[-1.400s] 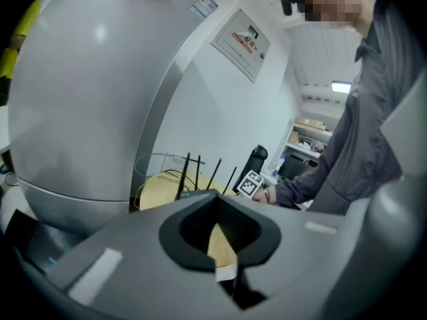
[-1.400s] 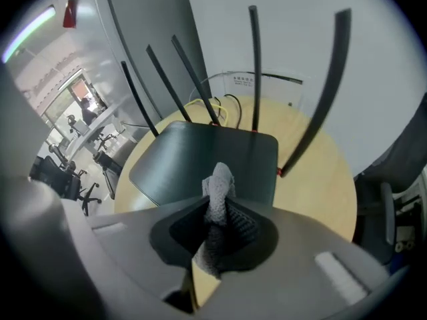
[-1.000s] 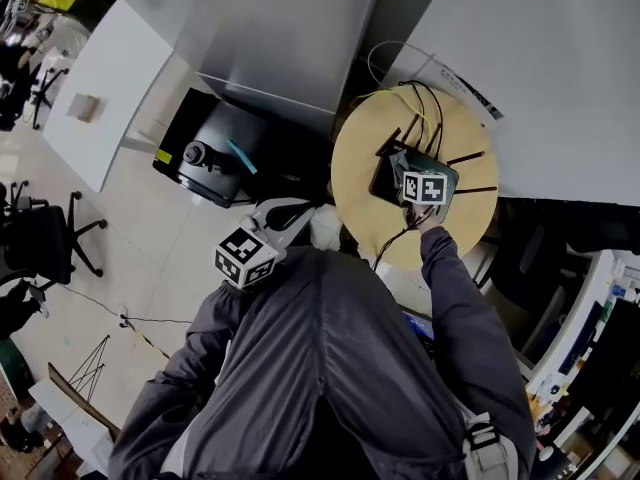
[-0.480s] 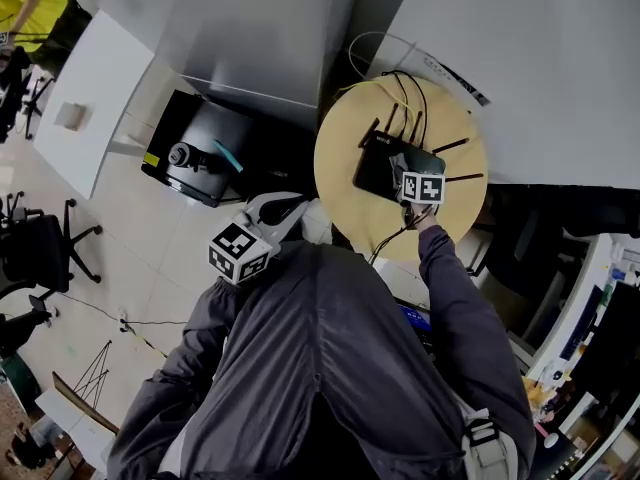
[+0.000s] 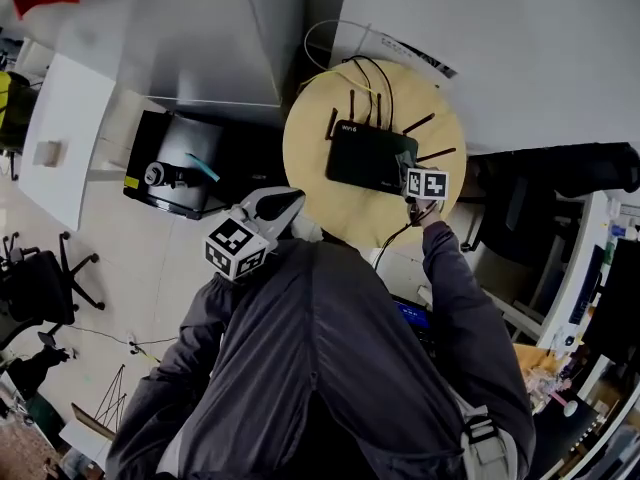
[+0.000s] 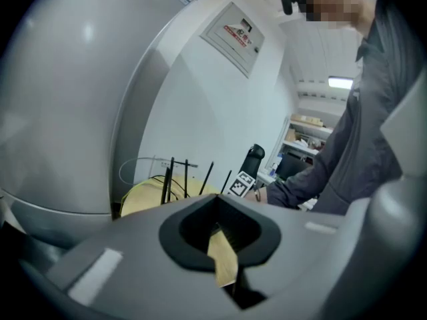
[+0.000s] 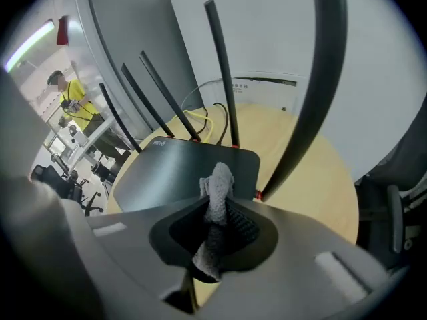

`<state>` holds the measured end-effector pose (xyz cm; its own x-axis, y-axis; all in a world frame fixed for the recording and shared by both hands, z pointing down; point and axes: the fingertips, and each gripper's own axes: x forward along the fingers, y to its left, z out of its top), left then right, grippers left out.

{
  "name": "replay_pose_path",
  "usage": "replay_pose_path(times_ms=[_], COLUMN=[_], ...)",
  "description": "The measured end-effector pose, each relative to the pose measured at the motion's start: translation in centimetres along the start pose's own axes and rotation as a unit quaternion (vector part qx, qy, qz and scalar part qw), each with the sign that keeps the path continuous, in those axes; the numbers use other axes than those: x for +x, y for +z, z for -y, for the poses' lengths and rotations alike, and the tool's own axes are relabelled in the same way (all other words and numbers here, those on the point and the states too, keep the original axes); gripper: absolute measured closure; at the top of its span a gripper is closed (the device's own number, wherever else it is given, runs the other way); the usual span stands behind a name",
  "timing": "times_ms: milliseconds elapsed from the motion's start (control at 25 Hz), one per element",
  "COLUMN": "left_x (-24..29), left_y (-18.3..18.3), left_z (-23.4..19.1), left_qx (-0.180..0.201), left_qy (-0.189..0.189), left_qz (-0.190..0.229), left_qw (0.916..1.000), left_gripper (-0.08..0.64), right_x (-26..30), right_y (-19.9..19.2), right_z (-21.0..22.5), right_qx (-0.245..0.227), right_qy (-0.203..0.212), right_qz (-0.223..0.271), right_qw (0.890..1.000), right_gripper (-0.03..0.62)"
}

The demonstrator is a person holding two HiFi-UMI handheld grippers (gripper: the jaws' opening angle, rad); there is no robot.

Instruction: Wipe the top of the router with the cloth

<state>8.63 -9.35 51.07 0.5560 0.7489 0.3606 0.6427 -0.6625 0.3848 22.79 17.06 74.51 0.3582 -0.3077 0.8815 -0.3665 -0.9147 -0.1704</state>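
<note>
Right gripper view: right tool (image 7: 212, 242) clamps the grey cloth (image 7: 217, 185) at the black router's (image 7: 177, 169) near edge, on the round surface (image 7: 307, 185); left tool (image 6: 223, 255) is closed, empty, well apart.

Black router (image 5: 370, 158) flat, antennas raised; grey cloth (image 7: 217, 195) bunched, seemingly over it

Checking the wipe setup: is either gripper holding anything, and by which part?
The right gripper pinches the grey cloth by its bunched middle, one end poking out ahead. The left gripper holds nothing.
</note>
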Motion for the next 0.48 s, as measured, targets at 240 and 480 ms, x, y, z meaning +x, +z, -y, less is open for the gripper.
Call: replay_pose_path(times_ms=[240, 480], left_x=[0.0, -1.8], left_y=[0.4, 0.0], left_z=[-0.1, -1.0], left_qx=[-0.001, -0.013], left_qy=[0.007, 0.043], left_qz=[0.004, 0.012], left_qw=[1.0000, 0.9989], left_gripper=[0.560, 0.560], right_x=[0.8, 4.7], right_y=[2.9, 8.4], right_z=[-2.7, -10.0], right_qx=[-0.026, -0.064], right_qy=[0.014, 0.068], right_qz=[0.017, 0.023], right_qw=[0.999, 0.995], right_gripper=[0.561, 0.561])
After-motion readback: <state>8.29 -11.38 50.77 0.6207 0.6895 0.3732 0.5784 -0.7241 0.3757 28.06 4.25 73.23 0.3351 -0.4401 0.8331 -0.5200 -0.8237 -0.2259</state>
